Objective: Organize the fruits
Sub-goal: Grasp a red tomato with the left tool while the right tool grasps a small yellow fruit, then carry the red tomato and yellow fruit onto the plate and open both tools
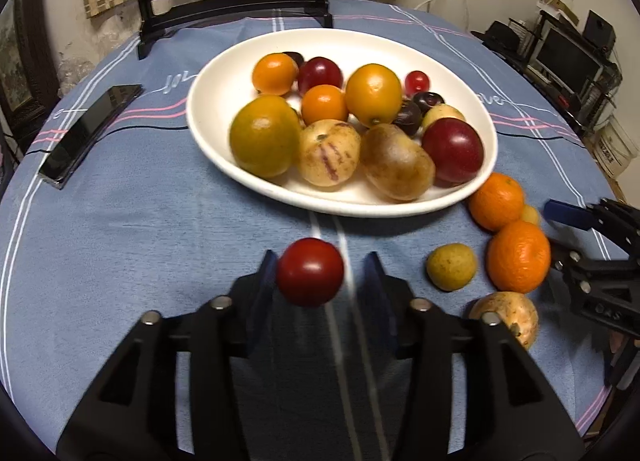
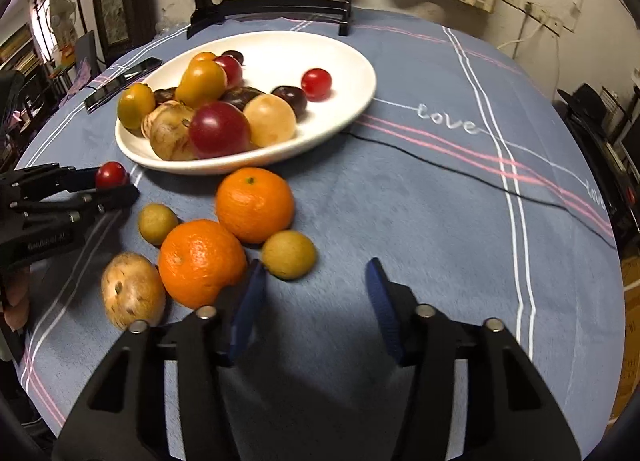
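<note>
The round table under its blue striped cloth [image 1: 140,221] carries an oval white ceramic dish [image 1: 224,73] at twelve o'clock, heaped with fruit, likely the collecting point. Two bright orange mandarins [image 2: 202,261] wait at four o'clock of the dish. The left gripper [image 1: 320,273] stands parted around a small glossy red tomato [image 1: 310,272], only its left pad looking in contact. The right gripper [image 2: 316,293] gapes empty.

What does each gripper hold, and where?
Nothing is gripped: the red tomato lies between the left gripper's open fingers, one pad clear; the right gripper is empty.
</note>
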